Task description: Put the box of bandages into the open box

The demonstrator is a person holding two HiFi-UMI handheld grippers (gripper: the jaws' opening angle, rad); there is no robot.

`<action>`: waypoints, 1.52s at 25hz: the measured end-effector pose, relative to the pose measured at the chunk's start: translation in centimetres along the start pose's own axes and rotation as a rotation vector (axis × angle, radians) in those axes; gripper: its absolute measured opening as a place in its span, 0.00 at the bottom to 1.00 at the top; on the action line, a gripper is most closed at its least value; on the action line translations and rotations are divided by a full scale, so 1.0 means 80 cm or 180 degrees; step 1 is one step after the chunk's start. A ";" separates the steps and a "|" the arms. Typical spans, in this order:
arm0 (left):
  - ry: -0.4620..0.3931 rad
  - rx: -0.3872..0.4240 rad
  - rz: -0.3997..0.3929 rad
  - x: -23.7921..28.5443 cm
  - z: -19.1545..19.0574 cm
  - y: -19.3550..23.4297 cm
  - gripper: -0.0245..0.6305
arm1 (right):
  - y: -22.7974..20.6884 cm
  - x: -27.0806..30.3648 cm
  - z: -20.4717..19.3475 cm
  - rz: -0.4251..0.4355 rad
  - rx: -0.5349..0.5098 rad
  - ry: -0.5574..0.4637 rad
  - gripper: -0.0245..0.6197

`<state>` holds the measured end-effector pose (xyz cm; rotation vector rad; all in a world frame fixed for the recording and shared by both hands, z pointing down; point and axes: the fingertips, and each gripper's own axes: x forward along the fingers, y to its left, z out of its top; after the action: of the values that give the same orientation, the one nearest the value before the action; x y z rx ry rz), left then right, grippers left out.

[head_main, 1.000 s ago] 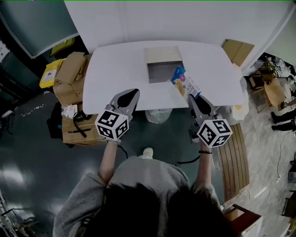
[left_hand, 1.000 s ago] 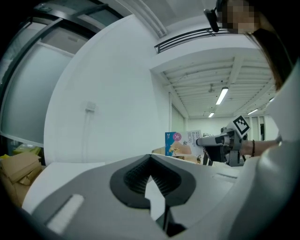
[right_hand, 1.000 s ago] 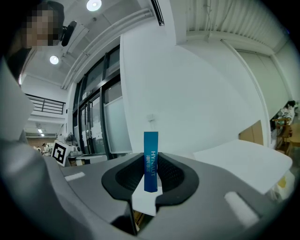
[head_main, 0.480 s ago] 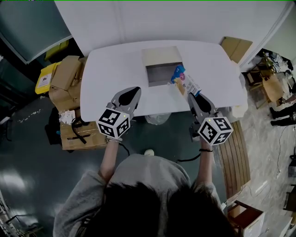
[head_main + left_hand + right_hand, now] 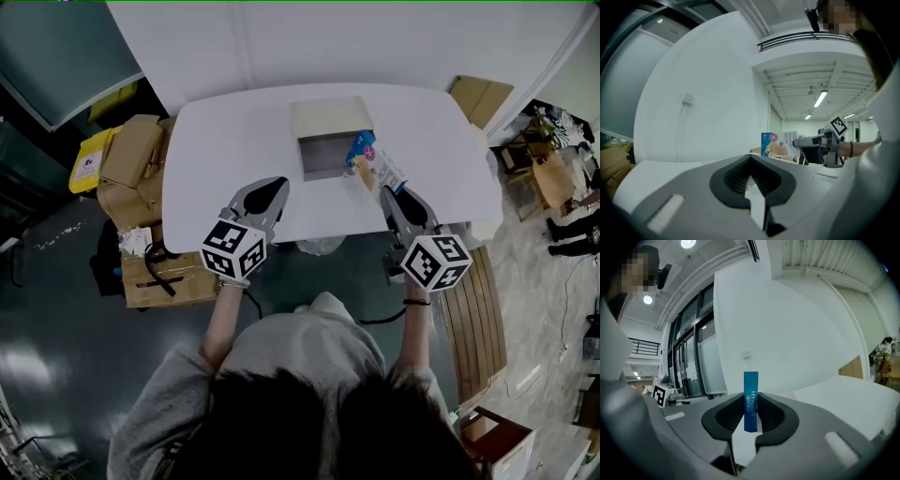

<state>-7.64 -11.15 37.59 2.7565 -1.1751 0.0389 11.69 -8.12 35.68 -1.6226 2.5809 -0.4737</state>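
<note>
The box of bandages point(image 5: 374, 166), blue and white with a printed face, hangs tilted just above the white table point(image 5: 234, 141), close to the right wall of the open cardboard box point(image 5: 330, 139). My right gripper point(image 5: 386, 192) is shut on its near end; in the right gripper view its narrow blue edge point(image 5: 750, 401) stands upright between the pads. My left gripper point(image 5: 278, 184) hovers over the table's front edge, left of the open box, shut with nothing in it. The left gripper view shows the bandage box point(image 5: 779, 144) and the right gripper point(image 5: 820, 143) holding it.
Stacked cardboard cartons point(image 5: 141, 159) and a yellow bag point(image 5: 86, 164) stand on the floor left of the table. A flat cardboard piece point(image 5: 480, 98) leans at the back right, and a wooden bench point(image 5: 478, 319) runs along the right. A white wall backs the table.
Both grippers and the bandage box stay almost where they were; the head view has shifted slightly, and the person's foot under the table has moved.
</note>
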 end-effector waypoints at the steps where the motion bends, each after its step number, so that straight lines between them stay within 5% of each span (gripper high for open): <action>1: 0.0006 -0.0013 0.0005 0.001 -0.002 0.002 0.03 | 0.000 0.004 0.000 0.0004 0.0004 0.0008 0.19; 21: 0.0038 -0.0145 0.0221 0.074 0.002 0.050 0.03 | -0.060 0.092 0.011 0.0352 0.0128 0.0255 0.19; 38: 0.0185 -0.0322 0.0538 0.116 -0.020 0.078 0.03 | -0.091 0.160 -0.007 0.0875 0.0280 0.0837 0.19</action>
<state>-5.64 -21.82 40.65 2.5460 -1.3522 0.0750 12.19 -22.25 39.75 -1.2241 2.8623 -0.8108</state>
